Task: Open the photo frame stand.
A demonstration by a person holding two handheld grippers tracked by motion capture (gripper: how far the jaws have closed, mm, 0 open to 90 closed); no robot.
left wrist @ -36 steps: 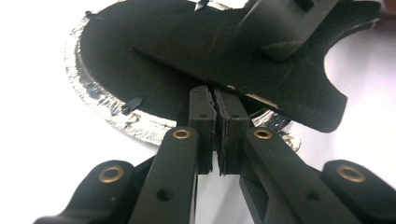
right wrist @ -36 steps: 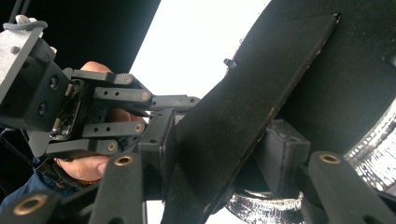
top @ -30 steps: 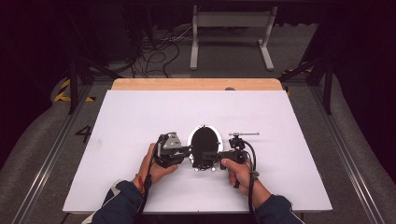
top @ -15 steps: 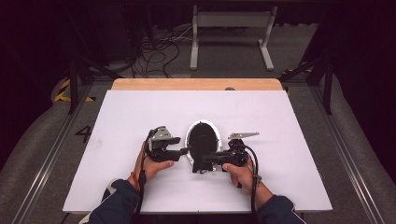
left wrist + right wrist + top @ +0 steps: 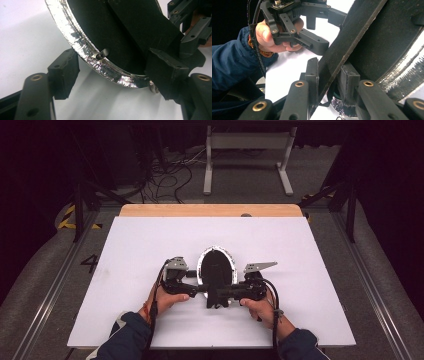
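An oval black dish with a crinkled silver foil rim [image 5: 201, 262] lies at the middle of the white table [image 5: 310, 255]. A flat black slab [image 5: 218, 296] leans across its near end. My left gripper [image 5: 194, 282] reaches in from the left. Its jaws have just been opening and stand open on either side of the foil rim [image 5: 85, 47] without pressing it. My right gripper [image 5: 222, 295] comes from the right. Its jaws have just been closing and are shut on the edge of the black slab [image 5: 362, 32], beside the foil rim [image 5: 404, 80].
A wooden strip [image 5: 210, 210] runs along the table's far edge. Behind it on the floor are a grey metal stand [image 5: 247, 150] and loose cables [image 5: 170, 170]. Metal rails [image 5: 375, 290] run along both sides of the table.
The left gripper's jaws have spread apart and it has eased slightly left, off the dish's rim. The right gripper has stayed on the black slab.
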